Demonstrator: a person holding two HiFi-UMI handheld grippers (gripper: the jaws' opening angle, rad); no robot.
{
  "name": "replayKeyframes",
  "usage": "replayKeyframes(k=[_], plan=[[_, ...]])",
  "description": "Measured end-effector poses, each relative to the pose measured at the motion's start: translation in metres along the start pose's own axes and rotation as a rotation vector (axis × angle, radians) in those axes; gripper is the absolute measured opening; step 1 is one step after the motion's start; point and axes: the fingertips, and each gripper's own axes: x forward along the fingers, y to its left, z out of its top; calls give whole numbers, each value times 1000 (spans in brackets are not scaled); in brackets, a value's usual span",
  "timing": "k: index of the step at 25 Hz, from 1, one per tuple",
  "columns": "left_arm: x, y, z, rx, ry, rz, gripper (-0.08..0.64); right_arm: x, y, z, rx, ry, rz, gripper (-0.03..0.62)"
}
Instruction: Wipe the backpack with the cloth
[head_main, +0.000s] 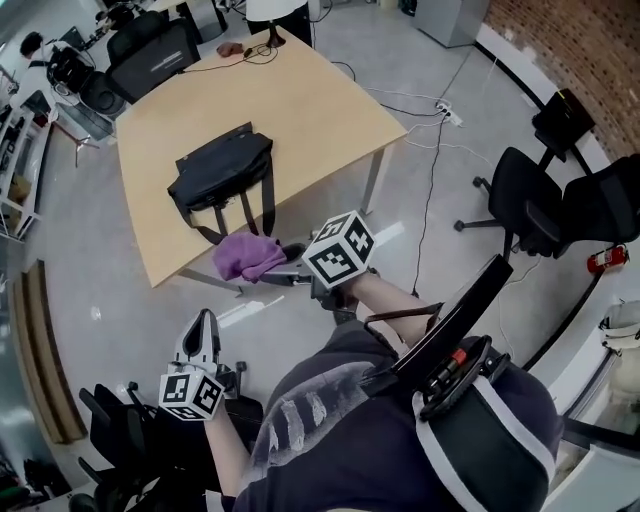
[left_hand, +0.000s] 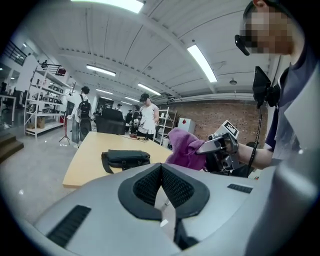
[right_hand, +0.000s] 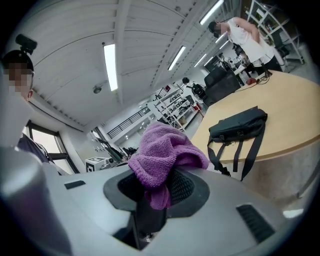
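Observation:
A black backpack (head_main: 222, 170) lies flat on the light wooden table (head_main: 300, 110), its straps hanging over the near edge. My right gripper (head_main: 283, 264) is shut on a purple cloth (head_main: 248, 257), held just off the table's near edge, below the backpack. In the right gripper view the cloth (right_hand: 162, 150) bulges out of the jaws of that gripper (right_hand: 159, 186), with the backpack (right_hand: 239, 127) beyond. My left gripper (head_main: 203, 320) hangs low, well short of the table, jaws shut with nothing between them (left_hand: 161, 167). Its view shows the backpack (left_hand: 126, 158) and the cloth (left_hand: 184, 149).
Black office chairs (head_main: 530, 190) stand to the right, another chair (head_main: 150, 55) at the table's far end. A person (head_main: 275, 15) stands at the far edge. Cables (head_main: 430, 110) trail across the floor. A fire extinguisher (head_main: 605, 258) lies at far right.

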Motion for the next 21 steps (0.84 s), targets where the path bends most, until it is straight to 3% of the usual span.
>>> replayKeyframes(k=[4,11,21], plan=[[-39,-7,-4,-130,-86,-41,6,12,32,-26,-16,28,-12,100],[-78,-41,-24,-99,-79,-119,6,3,75,-61,-22,14,-48,100],[-96,-107,-51,-87,-62,-101,6,-66,99,-104,-1,-14,-42,98]])
